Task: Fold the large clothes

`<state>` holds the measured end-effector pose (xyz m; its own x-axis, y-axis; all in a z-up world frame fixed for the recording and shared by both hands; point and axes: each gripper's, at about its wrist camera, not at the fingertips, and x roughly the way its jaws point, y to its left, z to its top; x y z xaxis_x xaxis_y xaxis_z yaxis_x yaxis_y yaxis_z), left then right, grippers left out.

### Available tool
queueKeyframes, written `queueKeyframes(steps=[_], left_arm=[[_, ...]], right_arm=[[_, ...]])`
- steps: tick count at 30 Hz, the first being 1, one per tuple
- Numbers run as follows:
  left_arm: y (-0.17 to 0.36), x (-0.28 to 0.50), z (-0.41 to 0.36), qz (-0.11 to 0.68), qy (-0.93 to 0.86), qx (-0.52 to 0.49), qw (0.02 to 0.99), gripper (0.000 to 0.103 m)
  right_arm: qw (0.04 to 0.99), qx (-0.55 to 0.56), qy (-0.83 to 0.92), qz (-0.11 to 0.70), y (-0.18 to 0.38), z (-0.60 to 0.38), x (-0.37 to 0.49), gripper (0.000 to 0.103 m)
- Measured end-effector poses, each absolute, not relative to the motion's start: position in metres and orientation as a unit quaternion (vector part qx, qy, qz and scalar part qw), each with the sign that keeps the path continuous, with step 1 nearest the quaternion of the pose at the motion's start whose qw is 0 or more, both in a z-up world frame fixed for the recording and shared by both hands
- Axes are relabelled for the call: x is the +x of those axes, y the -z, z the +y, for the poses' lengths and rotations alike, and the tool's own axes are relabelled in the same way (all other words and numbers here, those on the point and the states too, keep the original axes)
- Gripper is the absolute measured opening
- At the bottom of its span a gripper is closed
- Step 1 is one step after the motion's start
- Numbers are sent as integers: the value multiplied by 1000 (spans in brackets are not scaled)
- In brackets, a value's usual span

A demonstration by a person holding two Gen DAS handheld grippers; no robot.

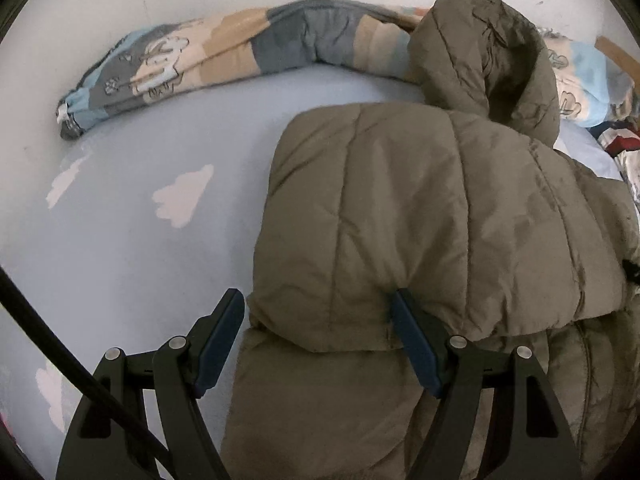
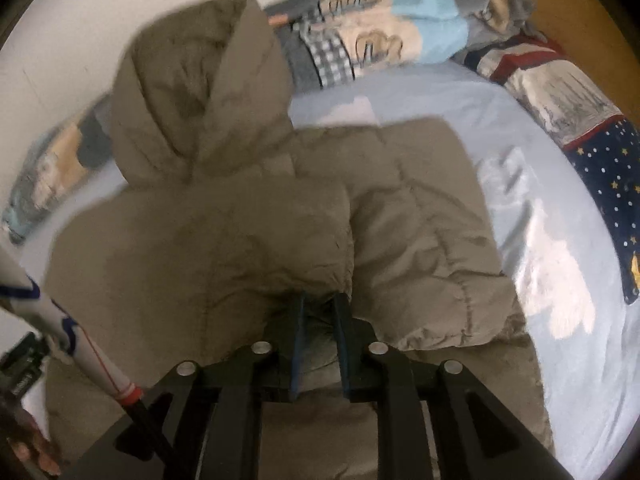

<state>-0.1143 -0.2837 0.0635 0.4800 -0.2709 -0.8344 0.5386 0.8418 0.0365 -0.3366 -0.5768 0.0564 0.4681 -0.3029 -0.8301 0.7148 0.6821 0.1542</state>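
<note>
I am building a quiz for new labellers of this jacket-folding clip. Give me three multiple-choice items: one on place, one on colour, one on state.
1. Where does the olive-brown quilted hooded jacket lie?
A floor
B pale blue cloud-print bedsheet
C chair

2. What colour are the pads on the left gripper?
A dark blue
B red
C white

3. How do the left gripper's fingers stand?
A shut
B wide apart
C out of view

B: the sheet shows around the jacket.
A: the pads look dark blue.
B: the fingers straddle the jacket's edge.
</note>
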Motion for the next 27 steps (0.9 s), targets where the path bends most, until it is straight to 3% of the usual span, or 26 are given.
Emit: queueKeyframes(steps=[1,2,9,16,23,27], left_arm=[[-62,-114,-284,454,240,147,845,75],[-60,-112,-284,458,239,147,843,76],[-70,-118,-281,446,232,139,853,77],[-109,-137,-288,384,265,107,878,77],[-70,-147,-326,424,281,168,845,77],[-59,-138,-324,452,287,145,832,79]], right_arm=[[815,249,313,420,-51,-578,-335,29],[812,252,311,423,-44,-580,-334,30],[811,284,291,422,-35,-591,-338,31],[834,260,314,372,-77,-568,-350,35],[847,207,284,399,-75,-538,-308,42],[836,188,290,426,-49,-538,-297,45]])
